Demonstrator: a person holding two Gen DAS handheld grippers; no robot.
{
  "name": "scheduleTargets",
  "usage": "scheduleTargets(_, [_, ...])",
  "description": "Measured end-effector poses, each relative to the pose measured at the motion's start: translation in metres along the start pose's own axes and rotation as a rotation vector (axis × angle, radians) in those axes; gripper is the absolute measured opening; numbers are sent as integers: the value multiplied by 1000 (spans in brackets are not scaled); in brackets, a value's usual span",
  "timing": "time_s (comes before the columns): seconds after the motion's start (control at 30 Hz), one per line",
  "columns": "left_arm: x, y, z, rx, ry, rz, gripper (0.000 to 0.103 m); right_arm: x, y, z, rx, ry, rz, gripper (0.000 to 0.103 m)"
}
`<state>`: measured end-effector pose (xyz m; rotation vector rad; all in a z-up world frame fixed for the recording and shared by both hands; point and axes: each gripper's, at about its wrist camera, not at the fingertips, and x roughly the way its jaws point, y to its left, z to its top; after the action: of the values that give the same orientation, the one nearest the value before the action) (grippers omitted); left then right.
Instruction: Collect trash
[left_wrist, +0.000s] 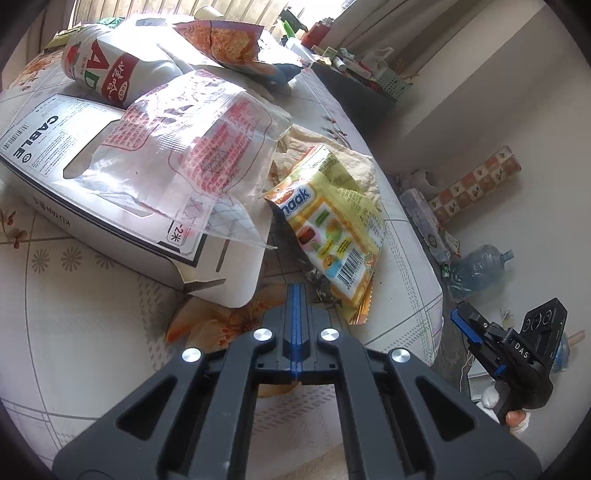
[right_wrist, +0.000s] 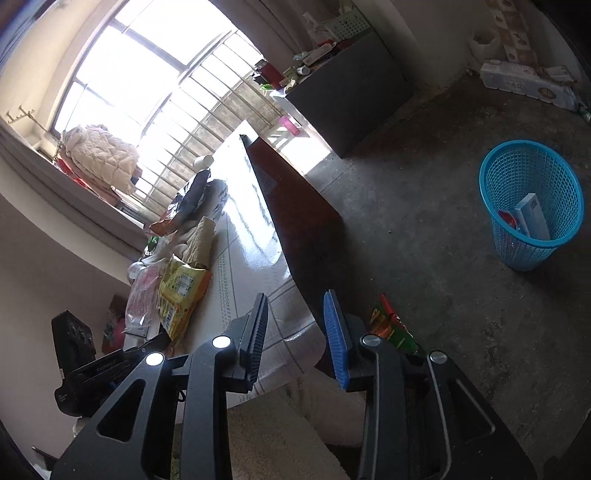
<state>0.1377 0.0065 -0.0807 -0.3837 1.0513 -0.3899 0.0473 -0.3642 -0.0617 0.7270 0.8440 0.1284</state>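
Observation:
My left gripper (left_wrist: 295, 291) is shut with nothing between its fingers, low over the table, just short of a yellow snack wrapper (left_wrist: 332, 232). A clear plastic bag with red print (left_wrist: 184, 147) lies on a white cable box (left_wrist: 122, 206). A white and red bottle (left_wrist: 99, 70) and an orange chip bag (left_wrist: 225, 40) lie behind. My right gripper (right_wrist: 295, 325) is open and empty, off the table's edge above the floor; it shows in the left wrist view (left_wrist: 461, 321). A blue mesh bin (right_wrist: 532, 203) stands on the floor, holding a white box.
The table (left_wrist: 81, 332) has a flowered cloth. A red-green wrapper (right_wrist: 391, 325) lies on the floor by the table. A dark cabinet (right_wrist: 354, 92) with clutter stands near the window. A big water bottle (left_wrist: 480, 266) and rolled items lie by the wall.

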Motion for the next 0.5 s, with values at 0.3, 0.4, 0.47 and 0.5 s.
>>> scheduleTargets(0.3, [-4, -3, -7, 88, 44, -48, 0, 9, -100, -25, 245, 49, -86, 52])
scheduleTargets(0.4, [-4, -10, -6, 123, 46, -46, 8, 68, -133, -54, 304, 212, -161, 56])
scheduleTargets(0.47, [-7, -10, -5, 136, 53, -48, 12, 112, -162, -80, 439, 336, -98, 56])
scheduleTargets(0.5, [-8, -10, -5, 145, 53, -45, 12, 132, -175, -93, 506, 382, -73, 56])
